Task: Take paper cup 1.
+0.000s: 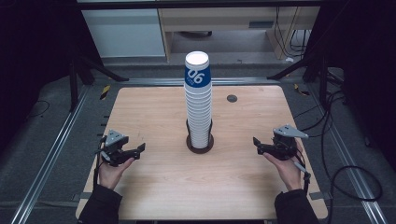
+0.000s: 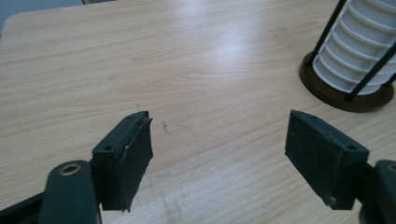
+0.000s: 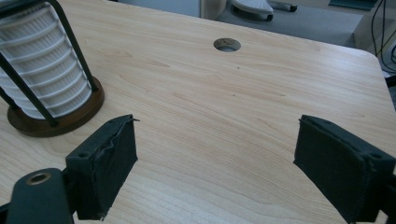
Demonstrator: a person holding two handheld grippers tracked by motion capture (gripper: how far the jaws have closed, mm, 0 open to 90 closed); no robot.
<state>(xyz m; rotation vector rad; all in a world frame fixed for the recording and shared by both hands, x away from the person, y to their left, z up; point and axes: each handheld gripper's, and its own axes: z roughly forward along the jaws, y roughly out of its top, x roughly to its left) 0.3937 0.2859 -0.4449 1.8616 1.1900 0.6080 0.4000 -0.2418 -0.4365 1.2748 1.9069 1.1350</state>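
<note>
— From the high view, what's the setting?
— A pale wooden table (image 1: 159,182) on grey floor with metal rails (image 1: 44,163); a white cabinet (image 1: 123,32) behind, cables (image 1: 345,172) at the right. A tall stack of paper cups (image 1: 199,107) stands mid-table in a round dark holder (image 1: 201,143); the top cup's blue band reads "06". A small round hole (image 1: 232,98) lies beyond. Left gripper (image 1: 140,150) and right gripper (image 1: 256,143) rest either side, well apart from the stack.
— The left gripper view?
— Jaws spread, holding nothing — bare wood between; holder (image 2: 343,95) and cups (image 2: 362,46) at upper right.
— The right gripper view?
— Jaws released too; cups (image 3: 44,74) at upper left, hole (image 3: 227,45) ahead, a chair base (image 3: 257,5) beyond the edge.
</note>
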